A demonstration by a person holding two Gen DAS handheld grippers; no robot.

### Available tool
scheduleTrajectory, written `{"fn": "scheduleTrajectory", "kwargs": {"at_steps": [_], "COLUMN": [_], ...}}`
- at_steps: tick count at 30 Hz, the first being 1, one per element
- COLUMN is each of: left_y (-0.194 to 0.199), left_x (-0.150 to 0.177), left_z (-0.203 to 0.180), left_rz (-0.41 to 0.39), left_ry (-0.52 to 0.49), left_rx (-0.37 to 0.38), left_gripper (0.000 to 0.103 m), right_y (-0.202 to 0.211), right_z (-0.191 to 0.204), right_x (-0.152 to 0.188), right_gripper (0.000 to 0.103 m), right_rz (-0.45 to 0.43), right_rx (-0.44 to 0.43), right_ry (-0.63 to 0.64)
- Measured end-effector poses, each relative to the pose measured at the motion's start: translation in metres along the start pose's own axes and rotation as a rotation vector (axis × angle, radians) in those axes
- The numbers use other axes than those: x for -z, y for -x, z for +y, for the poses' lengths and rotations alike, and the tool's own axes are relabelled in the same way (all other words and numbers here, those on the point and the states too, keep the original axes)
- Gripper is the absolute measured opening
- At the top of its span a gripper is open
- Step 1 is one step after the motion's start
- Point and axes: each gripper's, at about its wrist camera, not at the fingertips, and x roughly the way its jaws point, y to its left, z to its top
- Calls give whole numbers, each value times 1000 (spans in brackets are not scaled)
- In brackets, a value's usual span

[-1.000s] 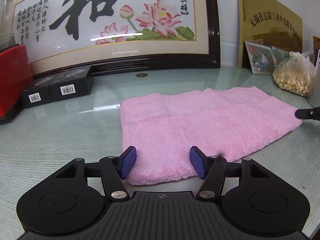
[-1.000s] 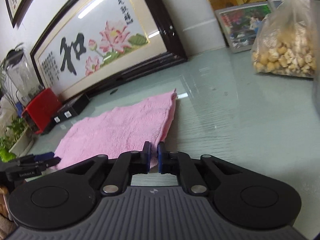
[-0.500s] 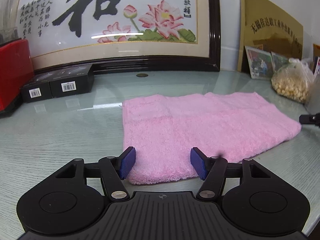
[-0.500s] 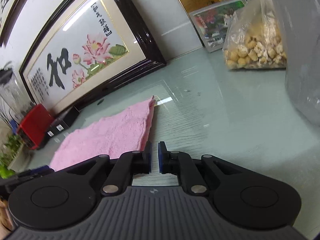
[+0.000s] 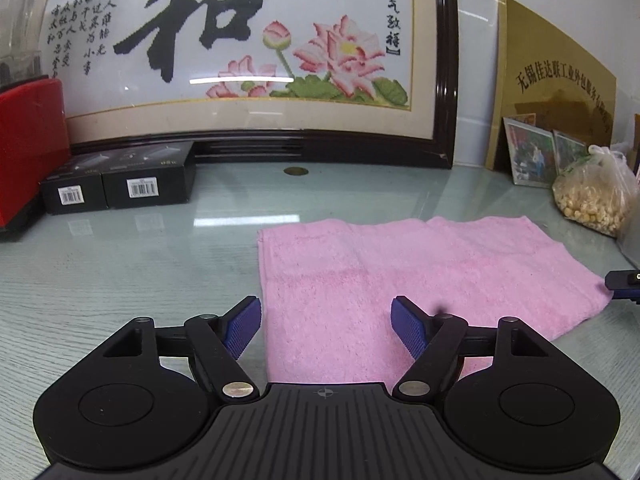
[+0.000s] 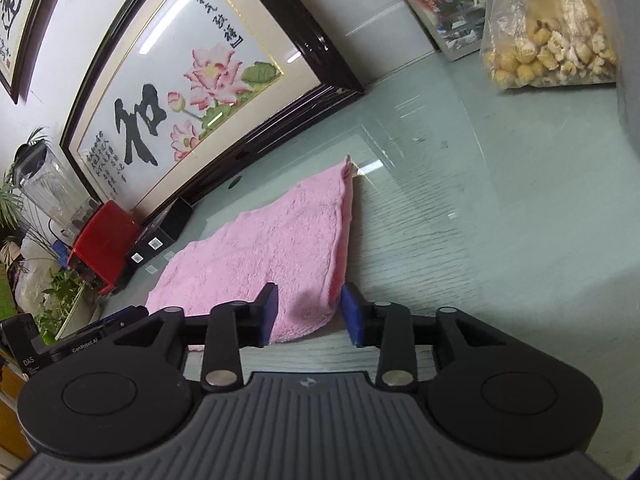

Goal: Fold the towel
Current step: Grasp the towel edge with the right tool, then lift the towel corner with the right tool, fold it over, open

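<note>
A pink towel [image 5: 404, 276] lies flat on the glass table, folded into a rectangle. My left gripper [image 5: 326, 330] is open over the towel's near left corner, its blue pads apart with nothing between them. In the right wrist view the same towel [image 6: 276, 248] stretches away to the left. My right gripper [image 6: 310, 312] is open around the towel's near right corner, one pad on each side of the edge. The tip of the right gripper [image 5: 624, 282] shows at the right edge of the left wrist view, touching the towel's right end.
A large framed picture [image 5: 240, 56] leans at the back. Two black boxes [image 5: 120, 184] and a red appliance [image 5: 24, 148] stand at the left. A plastic bag of nuts [image 5: 592, 200] and small photos [image 5: 532, 152] sit at the right. The glass table [image 5: 120, 272] shows bare left of the towel.
My right gripper has opened and come down around the towel's near right corner. My left gripper stays open and has shifted slightly left along the towel's near edge.
</note>
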Motion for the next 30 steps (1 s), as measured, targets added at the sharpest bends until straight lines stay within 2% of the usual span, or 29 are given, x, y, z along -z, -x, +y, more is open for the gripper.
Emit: {"fn": "scheduleTrajectory", "kwargs": {"at_steps": [2, 6, 9, 11, 16, 24, 30], "left_y": [-2, -6, -7, -8, -9, -11, 1], "left_x": [0, 1, 2, 2, 4, 3, 4], "left_z": [1, 2, -2, -5, -7, -15, 7], "left_rz": [13, 47, 60, 66, 74, 89, 19], "left_ry": [9, 8, -20, -35, -50, -92, 8], "left_rx": [8, 3, -8, -15, -17, 7, 44], "left_gripper": [78, 84, 88, 90, 93, 97, 97], "right_y": [-3, -9, -11, -10, 2, 2, 3], "right_z": [3, 8, 7, 6, 8, 29, 45], "right_x": [0, 0, 1, 2, 4, -1, -6], "right_gripper": [44, 42, 14, 9, 7, 7, 7], "right_rz": [5, 2, -18, -28, -81, -97, -109], "right_rx": [-5, -1, 50, 64, 53, 54, 55], "right_ry": [-2, 5, 2, 5, 3, 50, 86]}}
